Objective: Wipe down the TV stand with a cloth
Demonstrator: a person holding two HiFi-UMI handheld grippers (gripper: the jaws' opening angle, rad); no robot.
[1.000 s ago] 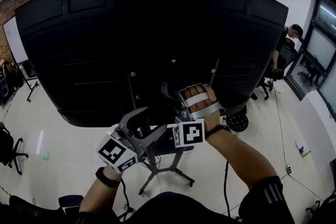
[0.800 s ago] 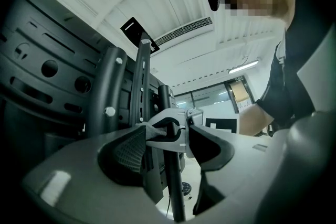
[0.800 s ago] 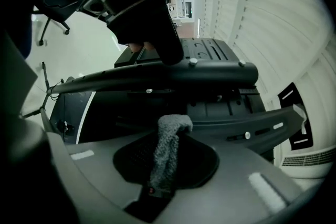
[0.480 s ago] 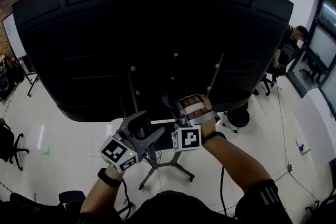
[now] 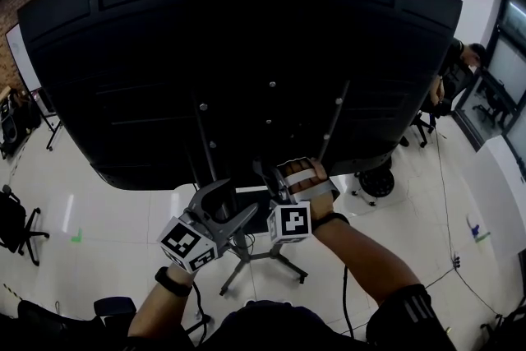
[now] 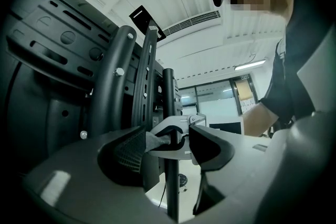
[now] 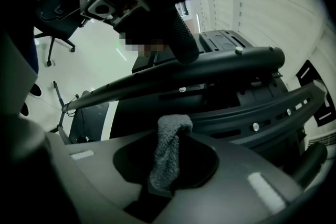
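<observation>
Head view: the black back of a TV [image 5: 238,53] fills the upper frame. Below it, at lower centre, the TV stand [image 5: 233,271] spreads its legs on the pale floor. The left gripper [image 5: 234,201] and the right gripper [image 5: 269,179] sit side by side just under the screen's lower edge, by the stand's posts. A hand [image 5: 308,177] wraps the right one.

Left gripper view: this gripper's jaws stand apart, and a black upright post [image 6: 169,102] of the stand rises through the gap between them. Just left of the post, at centre frame, a grey cloth [image 6: 155,140] pokes out from the pale tip of the right gripper. Whether the pads touch the post cannot be told.

Right gripper view: the jaws are clamped on the cloth, which sticks up from between them at lower centre. Just beyond it a black stand tube [image 7: 199,78] crosses the frame slantwise, and one jaw of the left gripper comes down onto it from the top.
</observation>
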